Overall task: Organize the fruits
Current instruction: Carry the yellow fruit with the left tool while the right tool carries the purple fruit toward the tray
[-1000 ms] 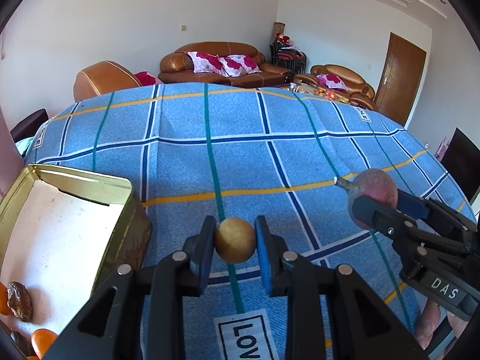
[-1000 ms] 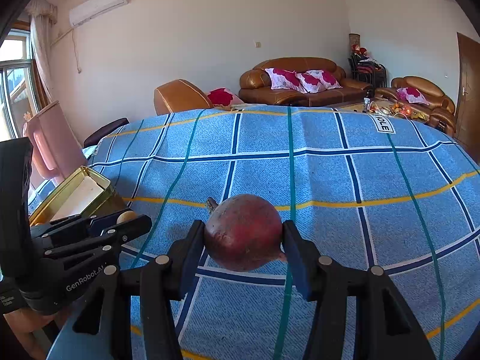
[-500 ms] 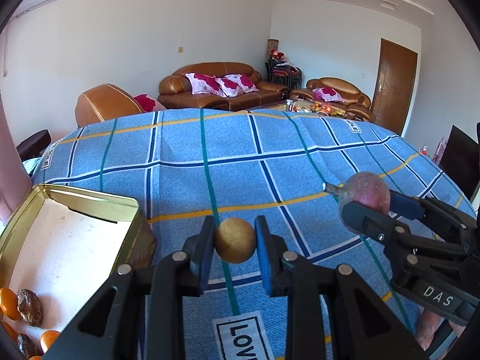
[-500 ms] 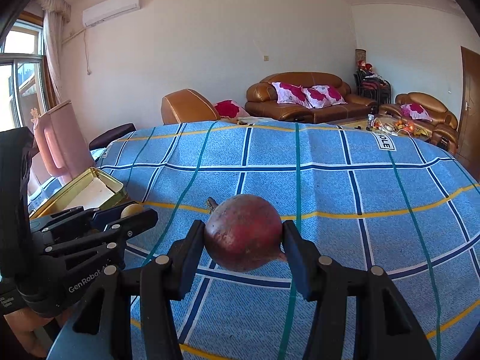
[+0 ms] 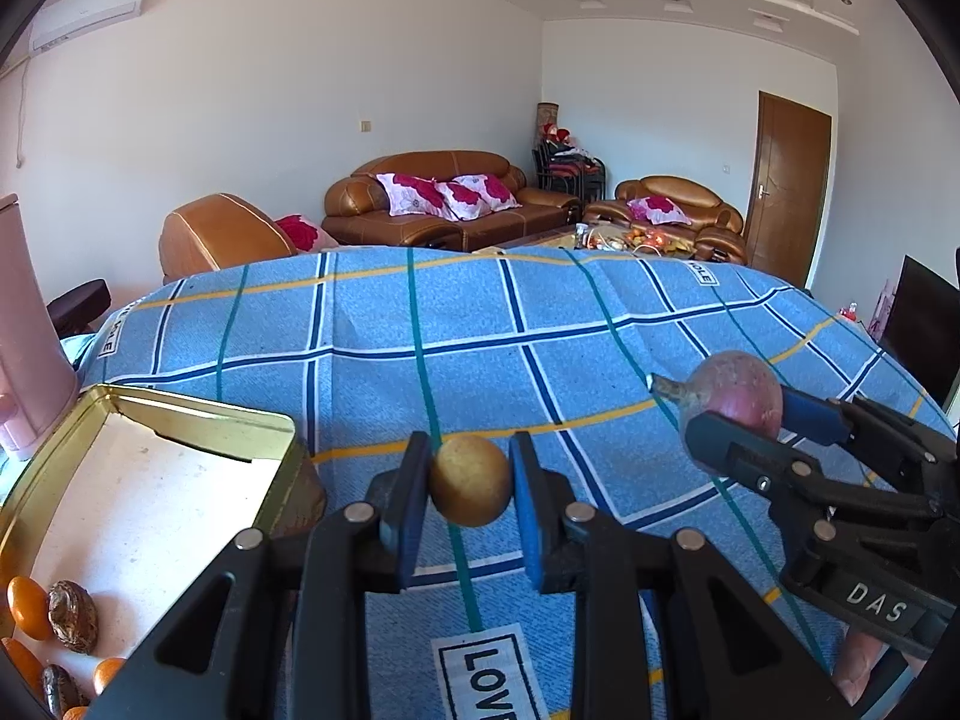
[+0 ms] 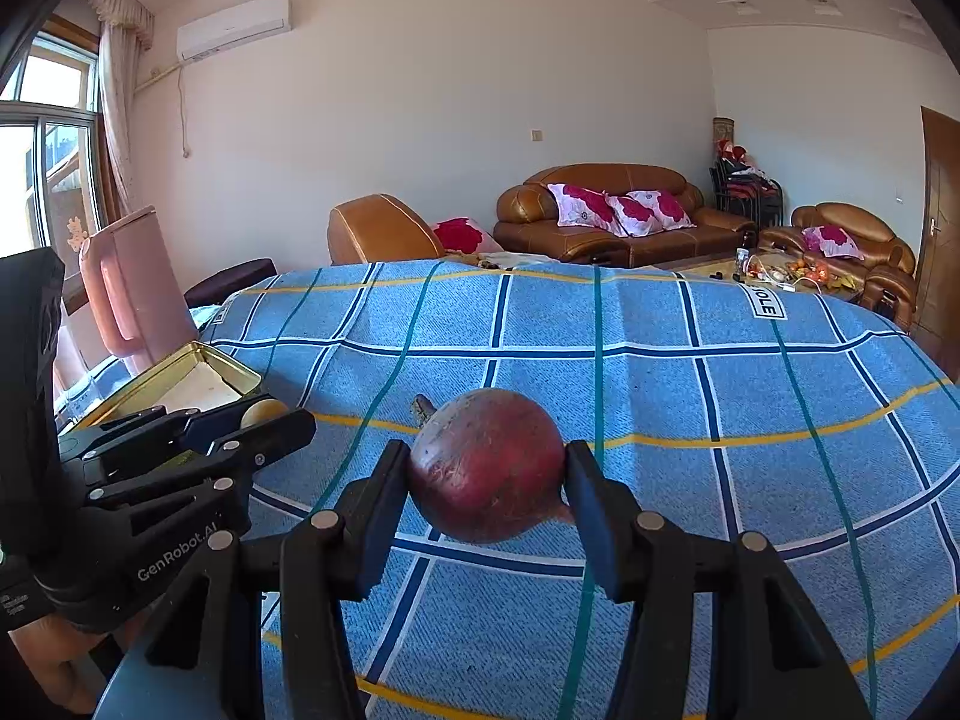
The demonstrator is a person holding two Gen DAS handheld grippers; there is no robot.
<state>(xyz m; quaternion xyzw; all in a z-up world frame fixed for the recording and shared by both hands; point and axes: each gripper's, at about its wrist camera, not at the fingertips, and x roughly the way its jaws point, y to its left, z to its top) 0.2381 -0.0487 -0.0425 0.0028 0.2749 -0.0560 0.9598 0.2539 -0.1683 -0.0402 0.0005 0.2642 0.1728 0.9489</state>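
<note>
My left gripper (image 5: 470,480) is shut on a small round tan fruit (image 5: 470,479) and holds it above the blue checked tablecloth (image 5: 480,324). My right gripper (image 6: 487,468) is shut on a dark red pomegranate (image 6: 487,463), also held above the cloth; it shows at the right of the left wrist view (image 5: 739,391). A gold tin box (image 5: 180,420) lies at the left, holding small orange fruits (image 5: 27,606) and brown wrinkled fruits (image 5: 72,615) in its near corner. The left gripper with the tan fruit (image 6: 261,411) shows at the left of the right wrist view, by the tin (image 6: 180,366).
A pink jug (image 6: 135,288) stands beyond the tin at the table's left edge. Brown leather sofas (image 5: 444,198) and a low table with items (image 5: 630,237) lie beyond the table's far edge. A door (image 5: 792,198) is at the right.
Both grippers have risen and tilted up with their fruits still held; more of the room and of the tin's inside shows now.
</note>
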